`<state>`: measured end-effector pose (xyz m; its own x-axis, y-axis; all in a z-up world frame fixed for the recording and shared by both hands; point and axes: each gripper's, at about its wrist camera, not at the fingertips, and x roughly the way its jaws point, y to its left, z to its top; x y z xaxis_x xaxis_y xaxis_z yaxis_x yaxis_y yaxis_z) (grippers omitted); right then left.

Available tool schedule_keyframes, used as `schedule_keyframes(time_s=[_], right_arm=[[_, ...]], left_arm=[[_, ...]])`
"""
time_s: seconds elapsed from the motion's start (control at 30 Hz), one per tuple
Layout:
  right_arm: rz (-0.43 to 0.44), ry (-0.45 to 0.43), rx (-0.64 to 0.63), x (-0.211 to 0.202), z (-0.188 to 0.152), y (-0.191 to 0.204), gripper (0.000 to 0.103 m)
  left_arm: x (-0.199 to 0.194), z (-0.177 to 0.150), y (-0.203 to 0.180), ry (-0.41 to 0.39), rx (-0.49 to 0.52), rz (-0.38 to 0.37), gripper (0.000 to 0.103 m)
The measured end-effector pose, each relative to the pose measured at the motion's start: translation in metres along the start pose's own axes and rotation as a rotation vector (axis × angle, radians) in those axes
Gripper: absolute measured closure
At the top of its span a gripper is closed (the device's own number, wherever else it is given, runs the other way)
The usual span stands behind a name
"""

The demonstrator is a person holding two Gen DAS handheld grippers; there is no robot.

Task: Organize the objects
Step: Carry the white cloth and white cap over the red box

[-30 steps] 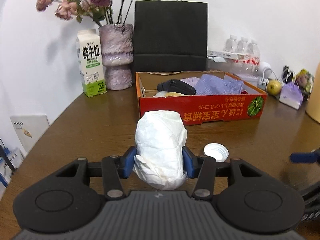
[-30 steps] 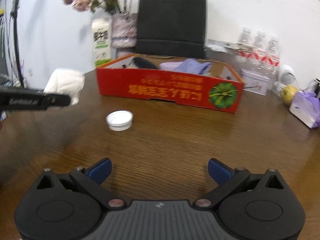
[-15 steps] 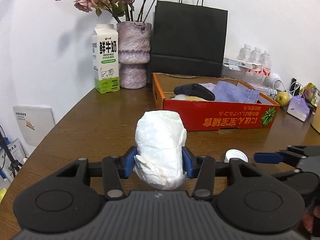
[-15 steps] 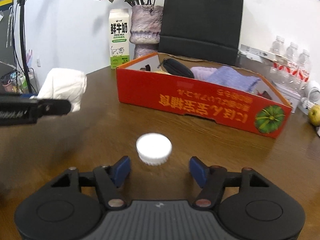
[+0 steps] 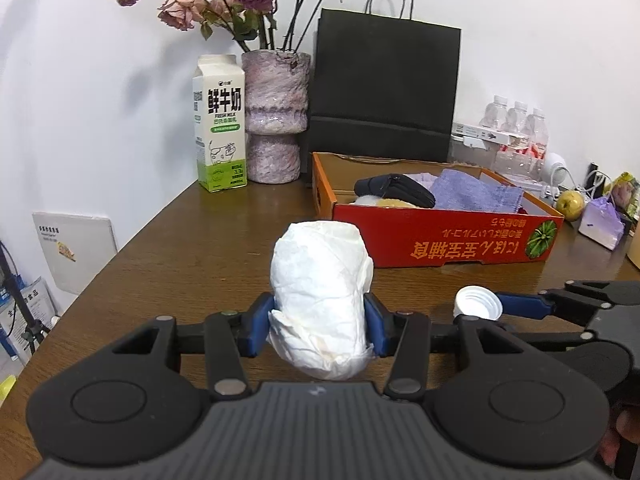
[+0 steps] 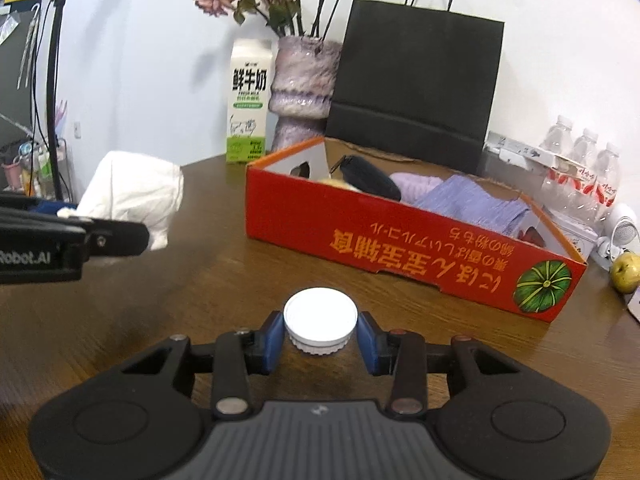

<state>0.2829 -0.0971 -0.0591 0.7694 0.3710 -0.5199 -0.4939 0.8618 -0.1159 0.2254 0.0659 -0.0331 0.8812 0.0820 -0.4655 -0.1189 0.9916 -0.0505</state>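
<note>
My left gripper (image 5: pixel 320 320) is shut on a white crumpled paper wad (image 5: pixel 322 280), held above the brown table; the wad (image 6: pixel 132 196) also shows at the left of the right wrist view. My right gripper (image 6: pixel 320 332) has its jaws closing on a white bottle cap (image 6: pixel 320 318) that lies on the table, and both blue pads touch its sides. From the left wrist view the cap (image 5: pixel 478 307) is at the right, by a blue pad. Beyond both stands a red cardboard box (image 6: pixel 360 232) with a black pouch (image 6: pixel 370 180) and a purple cloth (image 6: pixel 472 200) inside.
A milk carton (image 5: pixel 220 124), a purple vase of dried roses (image 5: pixel 274 120) and a black paper bag (image 5: pixel 384 88) line the back wall. Water bottles (image 6: pixel 580 168), a yellow-green fruit (image 6: pixel 626 272) and a purple packet (image 5: pixel 602 224) sit at the right.
My right gripper moved in toward the cap and narrowed from wide open until its pads met the cap. My left gripper kept its hold on the wad and shifted a little.
</note>
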Motion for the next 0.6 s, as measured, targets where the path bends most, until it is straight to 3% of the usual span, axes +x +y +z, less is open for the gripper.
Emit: schedule_keyframes(time_s=[0.27, 0.6], right_arm=[[-0.016, -0.062, 0.013, -0.006, 0.002, -0.008, 0.065], [-0.026, -0.150, 0.076, -0.027, 0.013, -0.048, 0.065]], left_arm=[[-0.002, 0.005, -0.021, -0.025, -0.011, -0.021, 0.054], [-0.001, 0.024, -0.037, -0.055, -0.023, 0.018, 0.053]])
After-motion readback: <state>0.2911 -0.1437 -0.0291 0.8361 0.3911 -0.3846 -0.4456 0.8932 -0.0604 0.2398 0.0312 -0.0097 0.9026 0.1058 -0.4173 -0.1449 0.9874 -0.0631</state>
